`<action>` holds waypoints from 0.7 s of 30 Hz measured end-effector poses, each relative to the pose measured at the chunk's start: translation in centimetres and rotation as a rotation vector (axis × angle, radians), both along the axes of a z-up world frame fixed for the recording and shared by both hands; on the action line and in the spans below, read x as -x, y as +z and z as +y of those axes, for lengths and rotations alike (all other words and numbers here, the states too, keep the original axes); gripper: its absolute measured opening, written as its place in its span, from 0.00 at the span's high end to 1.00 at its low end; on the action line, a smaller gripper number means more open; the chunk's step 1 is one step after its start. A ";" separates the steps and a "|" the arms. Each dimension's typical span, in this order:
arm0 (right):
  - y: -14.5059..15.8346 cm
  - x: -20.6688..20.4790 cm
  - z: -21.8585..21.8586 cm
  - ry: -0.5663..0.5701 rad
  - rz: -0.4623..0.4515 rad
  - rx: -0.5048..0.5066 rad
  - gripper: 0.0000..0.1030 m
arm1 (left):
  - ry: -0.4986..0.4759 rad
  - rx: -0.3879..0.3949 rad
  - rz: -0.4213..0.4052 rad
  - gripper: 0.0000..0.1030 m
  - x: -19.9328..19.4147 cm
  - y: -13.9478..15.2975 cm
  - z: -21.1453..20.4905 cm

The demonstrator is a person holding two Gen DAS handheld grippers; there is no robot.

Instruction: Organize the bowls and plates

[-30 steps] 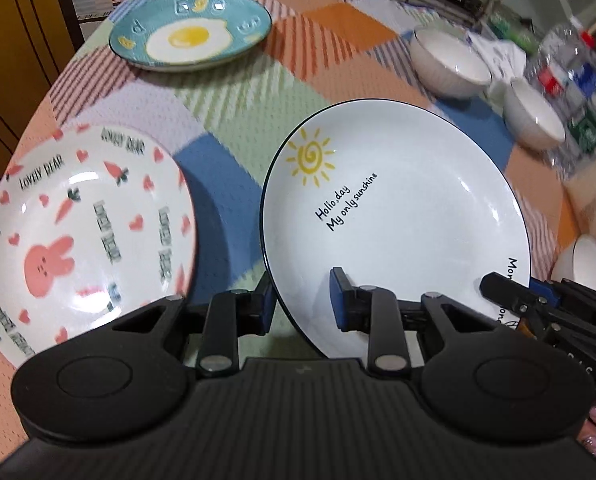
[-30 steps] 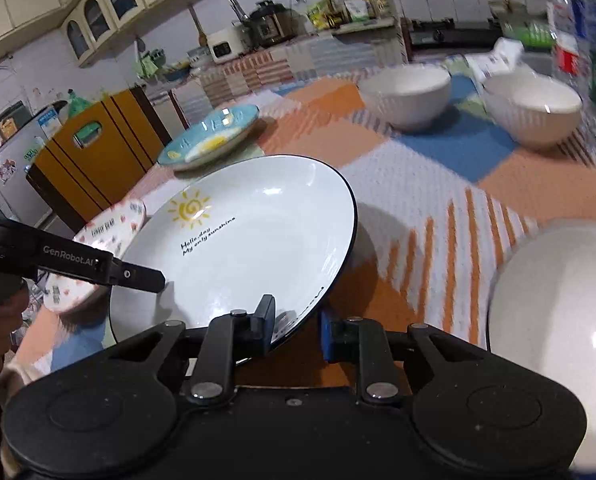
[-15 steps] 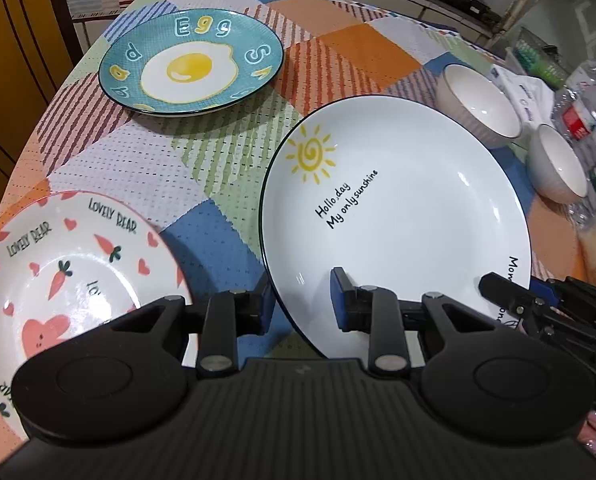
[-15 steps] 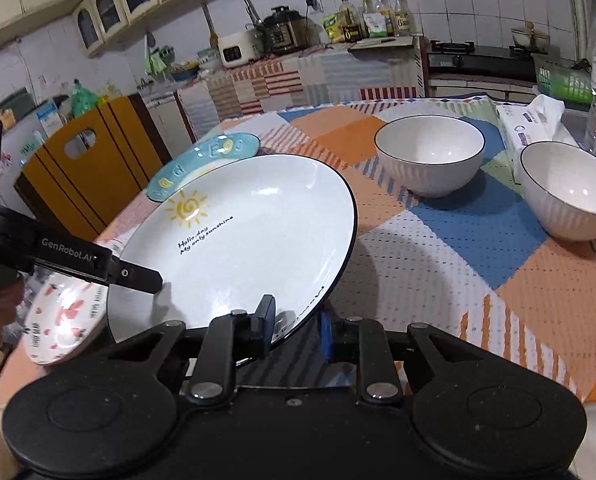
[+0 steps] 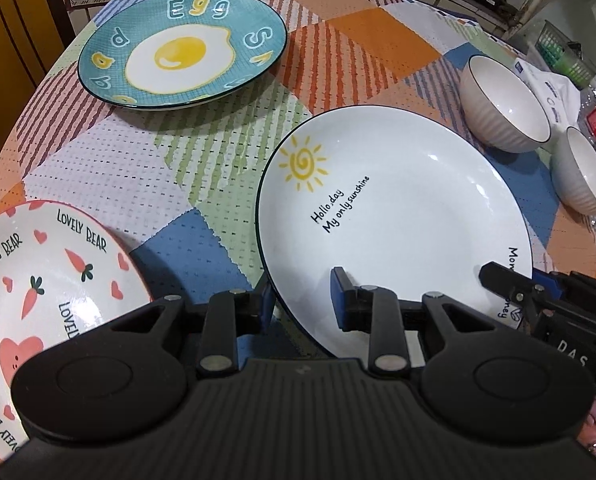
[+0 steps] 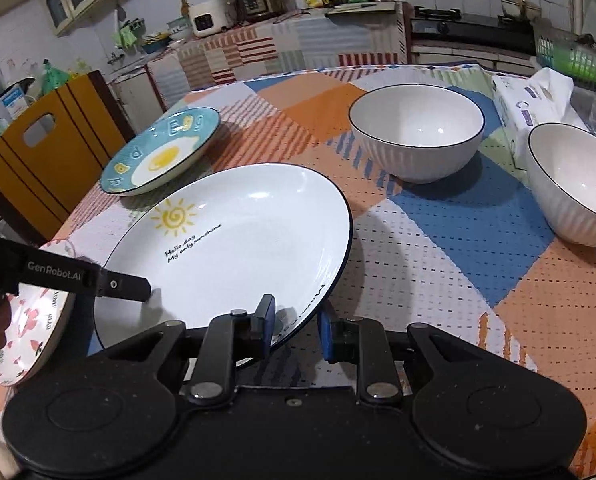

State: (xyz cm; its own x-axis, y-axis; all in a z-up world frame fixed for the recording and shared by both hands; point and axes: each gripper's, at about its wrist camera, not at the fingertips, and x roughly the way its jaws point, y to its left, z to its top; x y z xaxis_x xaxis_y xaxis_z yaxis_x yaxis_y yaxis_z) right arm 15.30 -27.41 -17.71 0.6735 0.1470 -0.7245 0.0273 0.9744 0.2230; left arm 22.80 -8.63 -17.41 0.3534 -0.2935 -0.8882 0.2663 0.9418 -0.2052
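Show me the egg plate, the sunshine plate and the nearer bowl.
egg plate (image 5: pixel 180 52), left wrist view, on the yolk.
sunshine plate (image 6: pixel 238 236), right wrist view, on its white middle.
nearer bowl (image 6: pixel 573 176), right wrist view, on its inside.

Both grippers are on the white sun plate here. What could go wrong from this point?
1. The sun plate is pinched only at its near rim by the left gripper and right gripper; glazed ceramic may slip or tilt.
2. Carried toward the carrot plate or egg plate, its edge might knock theirs.
3. Swung wide, it might clip the nearest bowl.
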 end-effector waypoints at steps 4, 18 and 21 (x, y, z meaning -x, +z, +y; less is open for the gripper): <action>0.0 -0.5 -0.2 -0.011 0.022 -0.020 0.74 | 0.008 -0.004 0.005 0.74 0.0 -0.1 -0.1; 1.8 0.1 0.3 -0.056 0.073 0.047 0.70 | 0.024 -0.087 -0.058 0.74 2.3 1.8 -0.8; 3.3 1.1 0.7 -0.016 0.035 0.047 0.70 | 0.004 -0.116 -0.080 0.73 3.3 3.0 -0.8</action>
State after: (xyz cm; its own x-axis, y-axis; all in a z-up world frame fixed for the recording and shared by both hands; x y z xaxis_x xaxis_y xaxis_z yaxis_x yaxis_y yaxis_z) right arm 14.19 -26.70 -14.42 0.6494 0.1015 -0.7536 0.0505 0.9831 0.1759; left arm 19.51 -9.44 -14.38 0.4257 -0.1887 -0.8850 0.2733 0.9592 -0.0731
